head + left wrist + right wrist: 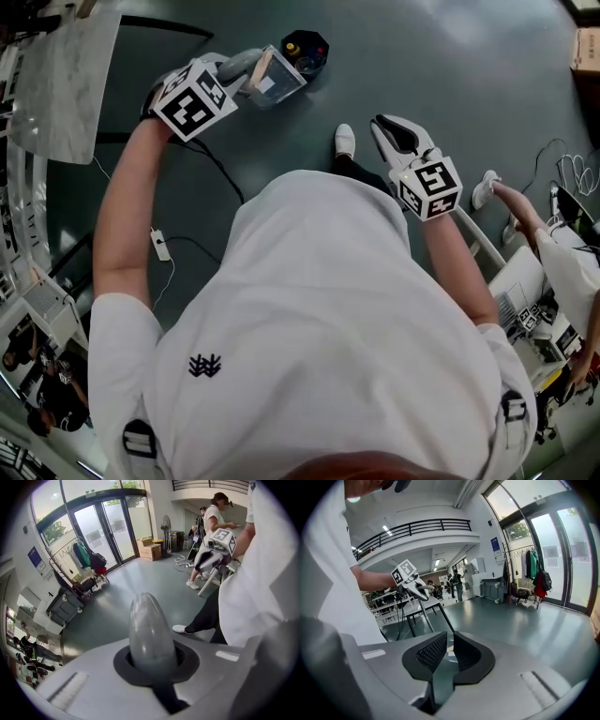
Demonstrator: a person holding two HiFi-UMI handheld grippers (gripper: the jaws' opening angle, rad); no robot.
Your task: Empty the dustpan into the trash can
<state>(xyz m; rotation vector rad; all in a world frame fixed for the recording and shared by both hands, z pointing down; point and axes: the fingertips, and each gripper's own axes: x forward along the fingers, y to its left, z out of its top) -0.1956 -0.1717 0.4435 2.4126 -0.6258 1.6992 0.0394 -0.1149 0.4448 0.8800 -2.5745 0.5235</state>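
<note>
In the head view my left gripper (236, 71) is at the top left, shut on the grey handle (246, 64) of the dustpan (274, 81). The pan is tilted, its mouth against the small black trash can (307, 49) on the dark floor. In the left gripper view the rounded grey handle (149, 630) fills the gap between the jaws of that gripper (151, 667). My right gripper (392, 129) hangs by my right side, away from the can, with its black pads almost together and nothing between them (446, 649).
My white shoe (345, 141) stands just below the can. A cable and plug (161, 246) lie on the floor to the left, near a marble-topped table (66, 84). Another person (539, 234) sits at the right by a desk. A cardboard box (587, 49) is top right.
</note>
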